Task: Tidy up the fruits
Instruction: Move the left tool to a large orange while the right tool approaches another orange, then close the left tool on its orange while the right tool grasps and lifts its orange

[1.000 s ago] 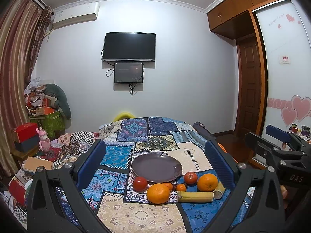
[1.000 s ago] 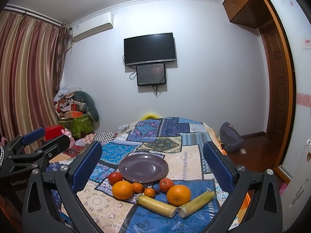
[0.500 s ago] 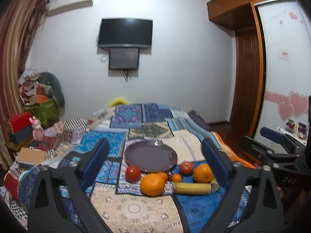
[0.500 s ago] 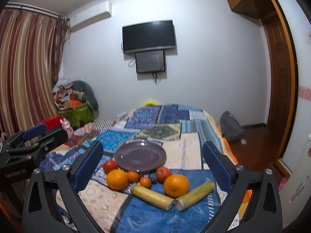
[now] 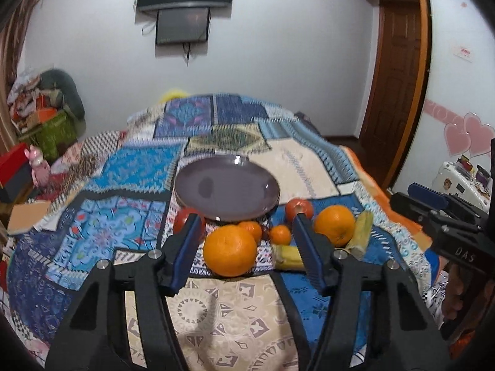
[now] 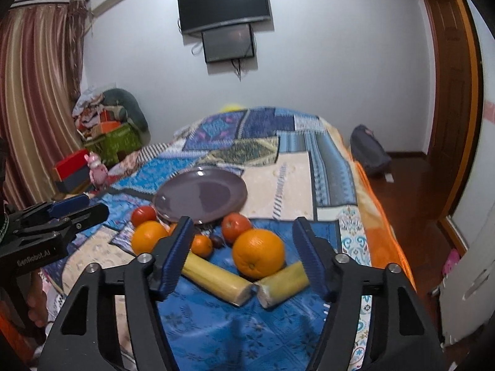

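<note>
A purple plate point(image 5: 227, 191) point(image 6: 201, 196) lies empty on the patchwork bed cover. In front of it lie two big oranges point(image 5: 230, 250) point(image 6: 258, 253), two red tomatoes point(image 5: 298, 208) point(image 6: 236, 224), small tangerines point(image 5: 280, 234) point(image 6: 201, 245) and two yellow cut stalks point(image 6: 213, 278). My left gripper point(image 5: 246, 247) is open, its jaws either side of the near orange, just short of it. My right gripper point(image 6: 239, 250) is open, its jaws framing the other big orange point(image 5: 334, 224). Each gripper also shows in the other's view point(image 5: 439, 213) point(image 6: 62, 213).
The bed point(image 6: 290, 179) fills the middle, with its right edge dropping to a wooden floor point(image 6: 411, 185). Boxes and a pink toy point(image 5: 37, 167) stand at the left. A bag point(image 6: 369, 151) lies on the floor. A white cabinet point(image 6: 470, 278) is at the right.
Both grippers have dropped and moved forward towards the fruit, which now looks much larger. Both sets of jaws have narrowed a little but stay open.
</note>
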`<state>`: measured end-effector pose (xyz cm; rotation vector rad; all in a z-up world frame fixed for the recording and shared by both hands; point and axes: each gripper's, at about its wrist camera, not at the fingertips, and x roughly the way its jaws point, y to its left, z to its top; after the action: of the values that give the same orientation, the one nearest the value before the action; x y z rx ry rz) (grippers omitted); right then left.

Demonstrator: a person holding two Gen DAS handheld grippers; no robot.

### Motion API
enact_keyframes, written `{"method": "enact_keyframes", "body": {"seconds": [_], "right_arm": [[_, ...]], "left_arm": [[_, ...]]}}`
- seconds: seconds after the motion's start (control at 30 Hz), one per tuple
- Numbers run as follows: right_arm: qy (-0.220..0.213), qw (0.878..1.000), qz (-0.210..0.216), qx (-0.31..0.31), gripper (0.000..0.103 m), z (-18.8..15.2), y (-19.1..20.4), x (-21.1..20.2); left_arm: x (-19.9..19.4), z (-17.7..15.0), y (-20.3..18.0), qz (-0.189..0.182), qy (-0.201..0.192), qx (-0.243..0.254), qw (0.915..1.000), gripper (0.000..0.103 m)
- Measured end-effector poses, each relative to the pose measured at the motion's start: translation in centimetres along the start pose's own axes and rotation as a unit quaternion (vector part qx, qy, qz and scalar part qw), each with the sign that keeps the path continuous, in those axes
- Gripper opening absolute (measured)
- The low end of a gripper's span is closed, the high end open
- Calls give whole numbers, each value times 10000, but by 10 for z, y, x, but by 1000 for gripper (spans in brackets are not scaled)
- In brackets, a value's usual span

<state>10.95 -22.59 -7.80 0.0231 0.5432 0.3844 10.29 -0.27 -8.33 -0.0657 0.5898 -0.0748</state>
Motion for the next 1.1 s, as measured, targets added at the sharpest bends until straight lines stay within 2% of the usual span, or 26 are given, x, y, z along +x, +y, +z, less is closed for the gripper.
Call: {"method": "enact_keyframes", "body": {"seconds": [0.27, 0.57, 0.67, 0.9, 1.1], "right_arm": [[550, 9985, 51, 31, 55, -2, -22, 28], [1065, 9942, 159, 33, 55, -10, -24, 61], [1159, 9930, 206, 25, 55, -10, -27, 68], [1406, 9894, 367, -3, 55, -15, -24, 86], [1463, 9887, 294, -176, 65, -17, -19, 96]], "left_arm": [[39, -4, 23, 34, 585, -147, 9982, 61], [77, -8, 31, -20, 1110, -289, 9934, 62], [86, -9, 30, 5, 1205, -313, 9922, 70], [107, -18, 24, 10, 1491, -264, 9885, 72], [126, -27, 26, 35, 1701, -382, 9847, 72]]}}
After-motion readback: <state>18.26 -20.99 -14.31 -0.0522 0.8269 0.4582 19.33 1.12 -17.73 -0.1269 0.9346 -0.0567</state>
